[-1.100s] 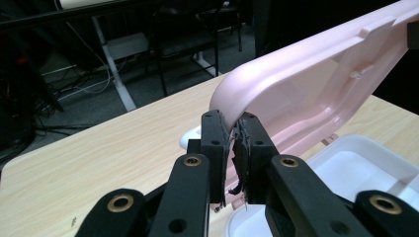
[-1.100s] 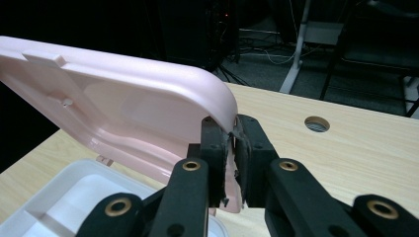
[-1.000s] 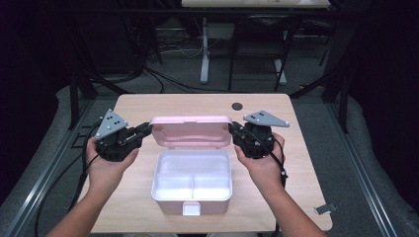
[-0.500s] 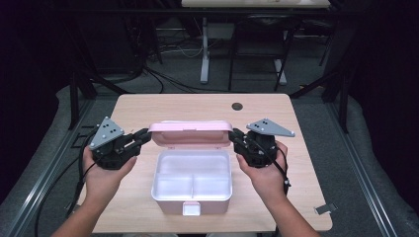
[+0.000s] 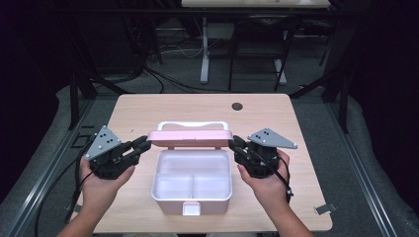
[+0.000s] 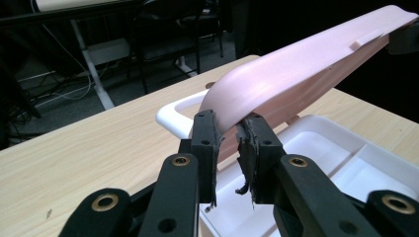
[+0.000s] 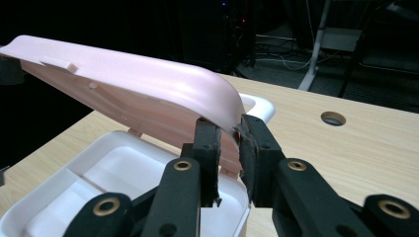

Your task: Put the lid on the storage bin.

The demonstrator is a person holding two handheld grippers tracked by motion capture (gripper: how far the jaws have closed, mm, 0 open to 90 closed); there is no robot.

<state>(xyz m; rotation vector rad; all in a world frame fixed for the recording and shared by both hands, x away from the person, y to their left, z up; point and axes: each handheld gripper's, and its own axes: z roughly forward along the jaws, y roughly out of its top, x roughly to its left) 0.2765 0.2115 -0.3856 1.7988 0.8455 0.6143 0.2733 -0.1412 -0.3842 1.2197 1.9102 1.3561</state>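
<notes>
High view: the wooden table point(image 5: 148, 113) carries a white lunch box point(image 5: 191, 182), set square to the person so both hands can reach its short sides. Its base has 2 compartments, both bare, and a front latch tab point(image 5: 191, 209) faces the person. The pink lid point(image 5: 190, 138) is hinged at the far edge and stands raised and tilted toward the person over the base, a white carry handle point(image 5: 192, 125) showing behind it.

Each end of the lid sits between a pair of jaws, which looks like the way to swing it evenly without twisting the hinge. The left gripper point(image 5: 139, 146) has the lid's left corner in a narrow gap; in the left gripper view point(image 6: 229, 132) the pads flank the curved rim, and the jaws have just been opening, so the grip is slackening. The right gripper point(image 5: 236, 144) takes the right corner the same way point(image 7: 229, 129), its jaws also just easing apart; I cannot tell whether either pair still presses on the rim
</notes>
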